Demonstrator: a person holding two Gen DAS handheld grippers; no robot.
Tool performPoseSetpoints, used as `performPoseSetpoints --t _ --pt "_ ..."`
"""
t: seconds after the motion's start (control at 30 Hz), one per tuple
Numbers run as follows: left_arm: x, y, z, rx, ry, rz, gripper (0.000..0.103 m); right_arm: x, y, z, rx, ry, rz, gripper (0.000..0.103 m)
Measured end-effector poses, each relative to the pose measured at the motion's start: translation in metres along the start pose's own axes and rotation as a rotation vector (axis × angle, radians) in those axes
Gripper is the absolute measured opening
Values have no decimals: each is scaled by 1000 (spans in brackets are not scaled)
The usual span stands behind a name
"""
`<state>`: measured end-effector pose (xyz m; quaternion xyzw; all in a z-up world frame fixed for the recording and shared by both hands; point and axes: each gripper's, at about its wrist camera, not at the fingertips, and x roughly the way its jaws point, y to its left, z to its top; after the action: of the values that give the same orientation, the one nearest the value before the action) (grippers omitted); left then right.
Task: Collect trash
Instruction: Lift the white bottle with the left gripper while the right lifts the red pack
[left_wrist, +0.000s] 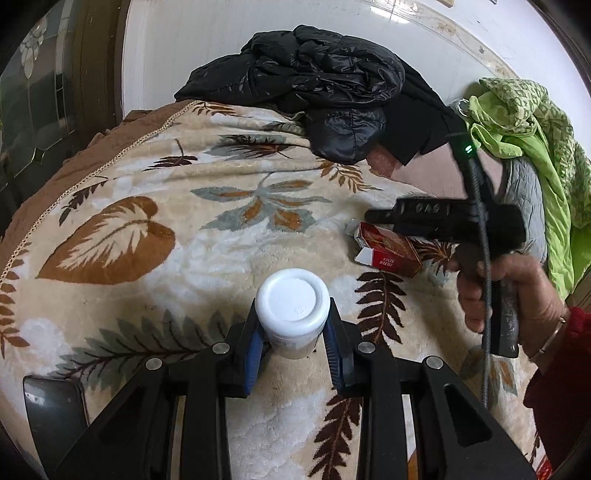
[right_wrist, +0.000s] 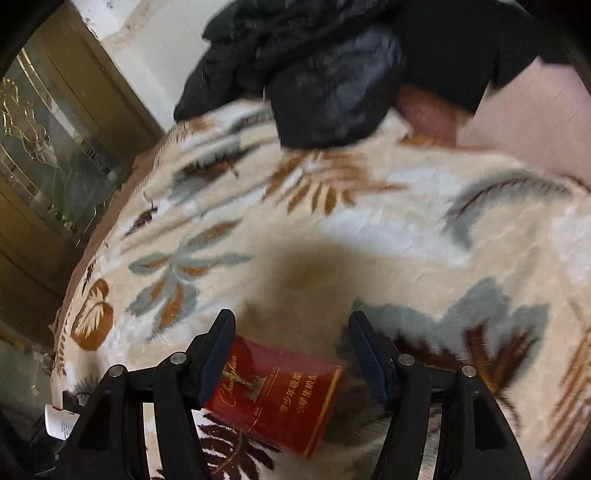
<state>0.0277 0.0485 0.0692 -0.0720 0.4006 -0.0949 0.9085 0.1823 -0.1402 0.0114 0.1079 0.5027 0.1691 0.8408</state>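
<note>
My left gripper (left_wrist: 293, 328) is clamped on the white bottle (left_wrist: 293, 314), low centre. My right gripper (right_wrist: 291, 354) hangs half-open, empty, over the red cigarette pack (right_wrist: 277, 398) at bottom centre; I should centre the pack between the pads, then close squarely across it.

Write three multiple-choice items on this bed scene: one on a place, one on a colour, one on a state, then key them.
1. Where does the cigarette pack lie?
A. on the leaf-patterned blanket
B. on the black jacket
C. on the floor

2. What colour is the pack?
A. green
B. red
C. white

3. How do the left gripper's fingers stand?
A. wide open, nothing between them
B. shut on the white bottle
C. shut on the pack

Key: 1 A, the pack rests on the blanket between the right gripper's open fingers. 2 B, its faces are red. 3 B, the blue pads press the bottle's sides.
</note>
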Motion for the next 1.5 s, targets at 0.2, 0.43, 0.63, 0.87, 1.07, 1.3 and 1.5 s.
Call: performPoseSetpoints --t 0.2,0.43,0.63,0.87,1.07,1.3,1.5 --pt "0 6 2 -26 1 -10 29 -20 11 -37 -70 47 134 74" --pt "0 5 1 -23 -4 -3 29 -30 37 -63 -214 20 1 74" --pt "-1 4 2 -19 -1 -5 29 -21 46 -74 -265 7 -158 66" --pt "-3 -3 0 9 -6 -2 29 -62 44 -118 -106 -114 -263 62" --pt "-9 -22 -6 64 -26 -17 29 -137 37 -182 58 -257 -287 62" --pt "-28 -64 -21 172 -70 -74 29 -210 27 -252 178 -398 -337 62" --pt "-59 -98 -39 255 -118 -121 29 -239 36 -285 188 -443 -372 62"
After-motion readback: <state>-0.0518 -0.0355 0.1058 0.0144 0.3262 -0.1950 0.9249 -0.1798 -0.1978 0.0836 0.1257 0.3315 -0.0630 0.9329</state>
